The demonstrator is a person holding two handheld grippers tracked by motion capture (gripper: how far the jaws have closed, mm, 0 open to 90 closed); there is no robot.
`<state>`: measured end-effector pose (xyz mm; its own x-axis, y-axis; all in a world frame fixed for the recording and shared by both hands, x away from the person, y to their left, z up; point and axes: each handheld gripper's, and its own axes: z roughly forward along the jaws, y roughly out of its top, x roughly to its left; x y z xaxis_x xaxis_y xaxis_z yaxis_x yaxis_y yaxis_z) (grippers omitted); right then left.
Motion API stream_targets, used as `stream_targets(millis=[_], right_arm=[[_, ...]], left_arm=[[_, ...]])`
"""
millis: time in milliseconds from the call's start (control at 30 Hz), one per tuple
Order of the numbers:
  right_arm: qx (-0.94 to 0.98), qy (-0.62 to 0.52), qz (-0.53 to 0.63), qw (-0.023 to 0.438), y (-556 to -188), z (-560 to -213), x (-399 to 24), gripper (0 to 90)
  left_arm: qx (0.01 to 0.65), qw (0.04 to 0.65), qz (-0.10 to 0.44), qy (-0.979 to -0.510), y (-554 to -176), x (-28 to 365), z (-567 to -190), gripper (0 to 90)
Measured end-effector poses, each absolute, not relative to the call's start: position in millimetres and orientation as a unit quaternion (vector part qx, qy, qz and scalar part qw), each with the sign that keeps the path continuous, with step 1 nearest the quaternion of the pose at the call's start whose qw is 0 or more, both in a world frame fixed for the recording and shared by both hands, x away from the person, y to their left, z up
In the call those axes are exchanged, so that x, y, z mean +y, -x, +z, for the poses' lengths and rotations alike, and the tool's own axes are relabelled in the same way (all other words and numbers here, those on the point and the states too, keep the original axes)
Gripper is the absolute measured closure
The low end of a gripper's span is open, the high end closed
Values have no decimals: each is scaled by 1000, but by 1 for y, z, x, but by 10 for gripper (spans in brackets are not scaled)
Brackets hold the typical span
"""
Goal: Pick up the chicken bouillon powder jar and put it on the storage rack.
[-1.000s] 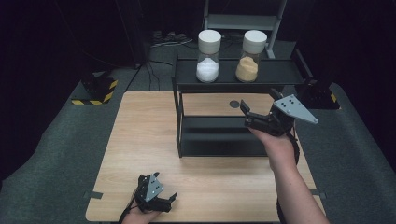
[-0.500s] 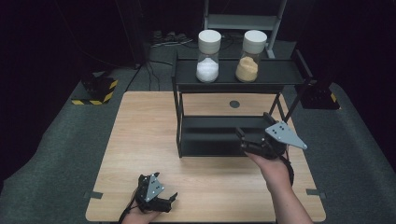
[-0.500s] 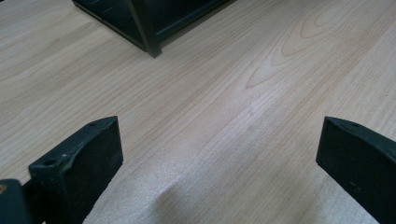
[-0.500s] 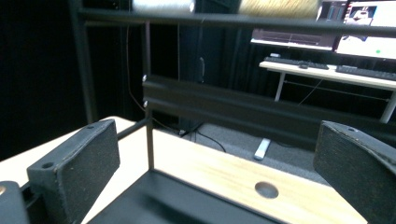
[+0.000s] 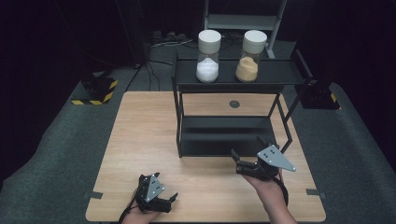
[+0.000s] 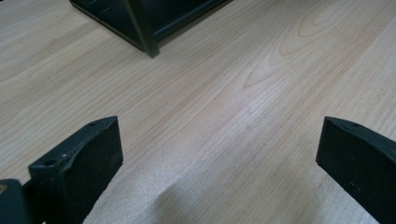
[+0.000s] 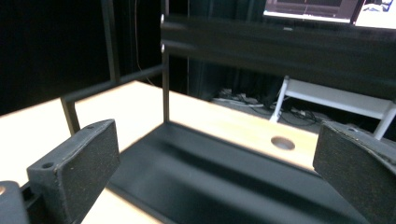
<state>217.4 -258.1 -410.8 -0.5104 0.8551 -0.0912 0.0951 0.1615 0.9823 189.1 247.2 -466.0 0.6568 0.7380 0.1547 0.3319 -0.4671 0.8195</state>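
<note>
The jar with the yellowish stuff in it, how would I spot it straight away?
Find the black two-level rack at the table's far side. Two white-capped jars stand on its top shelf. Yours, the tan-filled jar, is the right one; its neighbour holds white powder.

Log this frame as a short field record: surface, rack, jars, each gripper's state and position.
surface: wooden table
rack: black two-level shelf on the table's far half
jars: white-powder jar and tan-powder jar, upright, side by side on the top level, white lids
lower level: bare
left gripper: open, low at the near table edge, holding nothing
right gripper: open, in front of the shelf's lower level, holding nothing
</note>
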Motion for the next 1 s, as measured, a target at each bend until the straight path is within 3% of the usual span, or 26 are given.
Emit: stream_targets(millis=[467, 1000], right_arm=[[730, -371, 471, 329, -195, -468, -252, 0], [765, -376, 409, 325, -193, -474, -246, 0]], left_arm=[[328, 400, 255, -817, -188, 248, -466, 9], [328, 392, 255, -821, -188, 244, -465, 9]])
